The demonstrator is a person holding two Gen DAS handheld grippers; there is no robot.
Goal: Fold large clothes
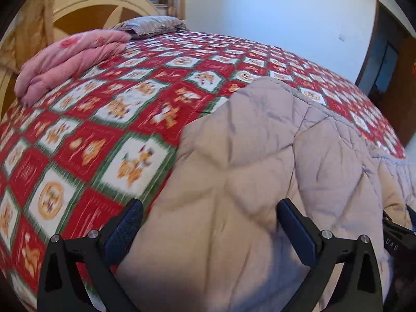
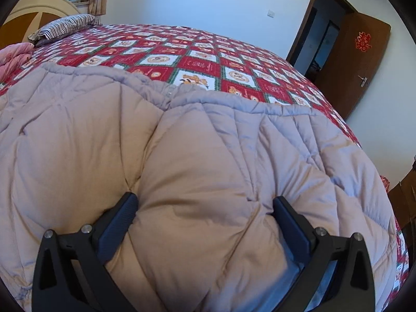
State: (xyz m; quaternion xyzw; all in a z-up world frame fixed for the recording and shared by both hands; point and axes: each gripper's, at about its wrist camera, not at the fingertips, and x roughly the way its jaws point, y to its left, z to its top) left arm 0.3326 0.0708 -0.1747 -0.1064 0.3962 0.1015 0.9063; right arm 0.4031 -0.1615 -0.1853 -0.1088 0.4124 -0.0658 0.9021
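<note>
A large quilted, padded garment (image 1: 260, 156) in pale beige-lilac lies spread on the near side of the bed; in the right wrist view the garment (image 2: 208, 143) fills most of the frame, its gathered hem toward the far side. My left gripper (image 1: 210, 221) is open, its fingers wide apart over the garment's left edge, with padding bulging between them. My right gripper (image 2: 208, 213) is open too, its fingers pressed into the puffy fabric on either side of a bulge. Part of the right gripper (image 1: 397, 236) shows at the right edge of the left wrist view.
The bed carries a red, white and green checked cover (image 1: 104, 130) with bear pictures. A folded pink quilt (image 1: 67, 62) and a striped pillow (image 2: 65, 26) lie near the headboard (image 1: 91, 7). A brown door (image 2: 358, 59) stands open at the right.
</note>
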